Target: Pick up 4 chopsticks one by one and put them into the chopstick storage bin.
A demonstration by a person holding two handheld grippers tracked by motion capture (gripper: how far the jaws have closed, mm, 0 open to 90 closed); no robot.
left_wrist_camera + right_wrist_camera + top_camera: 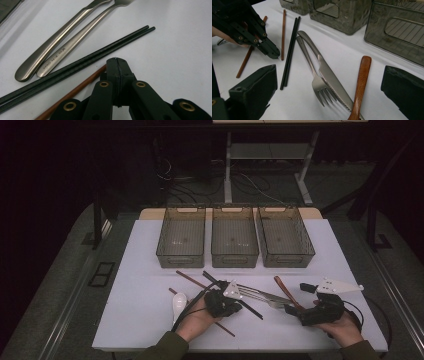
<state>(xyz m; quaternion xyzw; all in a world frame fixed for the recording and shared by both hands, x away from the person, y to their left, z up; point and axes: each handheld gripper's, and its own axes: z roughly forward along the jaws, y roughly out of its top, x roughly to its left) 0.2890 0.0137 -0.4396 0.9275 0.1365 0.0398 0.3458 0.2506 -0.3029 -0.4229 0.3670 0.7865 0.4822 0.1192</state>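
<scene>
My left gripper (235, 308) (117, 62) is shut, jaws pressed together with nothing seen between them. Its tip sits over the end of a brown chopstick (75, 91) (283, 35), beside a pair of black chopsticks (82, 63) (290, 47) (252, 311). A steel fork (312, 72) (75, 42) and knife (329, 75) (55, 42) lie side by side further right. My right gripper (298, 298) (328, 100) is open wide, its jaws either side of the fork tines, the knife blade and a wooden handle (360, 82) (282, 287).
Three grey bins (182, 237) (234, 237) (285, 237) stand in a row at the back of the white table (320, 250). A white spoon (178, 302) lies left of my left hand. A second brown chopstick (244, 62) (225, 330) runs under the left gripper.
</scene>
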